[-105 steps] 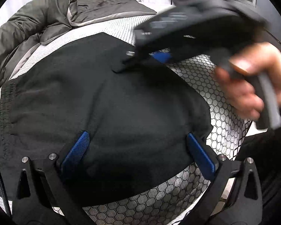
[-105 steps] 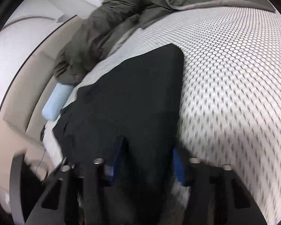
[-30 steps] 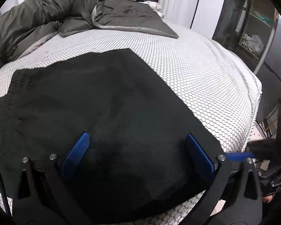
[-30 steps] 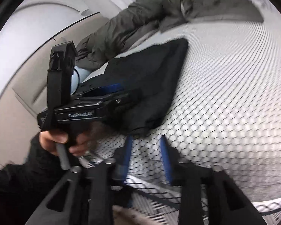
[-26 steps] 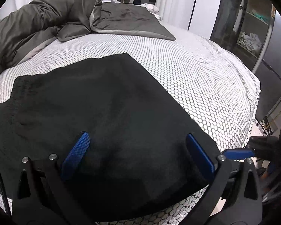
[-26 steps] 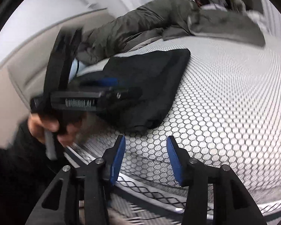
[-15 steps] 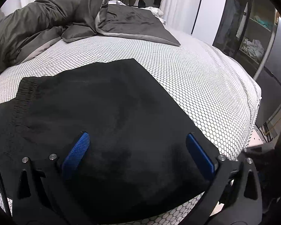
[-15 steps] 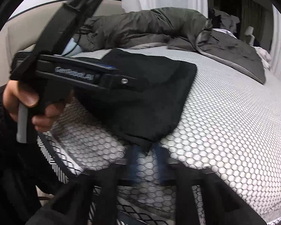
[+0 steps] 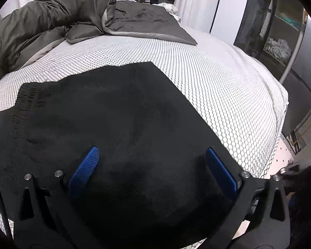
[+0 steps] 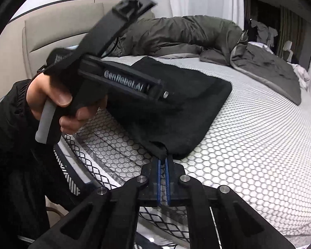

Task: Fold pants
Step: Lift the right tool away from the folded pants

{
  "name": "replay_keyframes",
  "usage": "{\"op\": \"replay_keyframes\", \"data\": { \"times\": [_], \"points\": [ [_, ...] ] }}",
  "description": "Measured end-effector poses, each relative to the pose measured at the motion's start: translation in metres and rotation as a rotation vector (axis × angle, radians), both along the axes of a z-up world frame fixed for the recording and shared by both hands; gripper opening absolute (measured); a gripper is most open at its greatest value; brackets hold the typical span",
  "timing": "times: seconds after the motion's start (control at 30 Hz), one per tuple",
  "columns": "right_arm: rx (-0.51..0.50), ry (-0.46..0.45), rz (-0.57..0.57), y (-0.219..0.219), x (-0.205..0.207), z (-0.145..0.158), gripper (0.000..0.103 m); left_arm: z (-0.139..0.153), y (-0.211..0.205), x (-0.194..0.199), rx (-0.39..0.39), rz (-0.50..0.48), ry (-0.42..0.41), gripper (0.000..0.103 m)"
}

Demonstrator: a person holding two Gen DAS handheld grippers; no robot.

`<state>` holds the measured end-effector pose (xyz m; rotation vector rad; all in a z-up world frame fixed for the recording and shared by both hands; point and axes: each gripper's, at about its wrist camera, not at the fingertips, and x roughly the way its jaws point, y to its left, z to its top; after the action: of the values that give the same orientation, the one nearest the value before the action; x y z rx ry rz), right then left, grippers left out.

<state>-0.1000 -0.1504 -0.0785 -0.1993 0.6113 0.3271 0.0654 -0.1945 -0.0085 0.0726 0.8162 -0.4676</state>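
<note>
Since a second ago the right hand-held gripper (image 10: 163, 161) clamped the pants (image 10: 188, 103) corner — probably to lift it over — while the left hand-held gripper (image 9: 153, 166) hovers wide apart above.

Matt black cloth pants (image 9: 118, 124), honeycomb-mesh mattress (image 9: 217, 87), satiny grey duvet (image 9: 51, 20)

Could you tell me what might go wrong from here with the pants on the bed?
The right gripper pinches only a small tip of the black pants at the mattress edge, so the fabric might slip out when pulled. The left gripper hangs open over the pants without holding them, so a one-sided pull could drag or skew the folded stack.
</note>
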Motion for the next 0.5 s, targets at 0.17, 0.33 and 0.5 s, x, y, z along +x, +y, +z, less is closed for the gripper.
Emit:
{"op": "replay_keyframes", "data": {
  "times": [0.17,0.33,0.5],
  "points": [
    [-0.003,0.012,0.114,0.017,-0.026,-0.011,0.001,-0.018,-0.011,0.006,0.077,0.008,0.029,0.102],
    [0.024,-0.003,0.01,-0.001,-0.023,-0.009,0.011,-0.008,-0.01,-0.003,0.015,-0.017,0.032,0.102],
    [0.247,0.019,-0.151,-0.054,-0.006,0.003,0.036,-0.019,-0.041,-0.032,0.157,-0.156,-0.04,0.102]
  ]
}}
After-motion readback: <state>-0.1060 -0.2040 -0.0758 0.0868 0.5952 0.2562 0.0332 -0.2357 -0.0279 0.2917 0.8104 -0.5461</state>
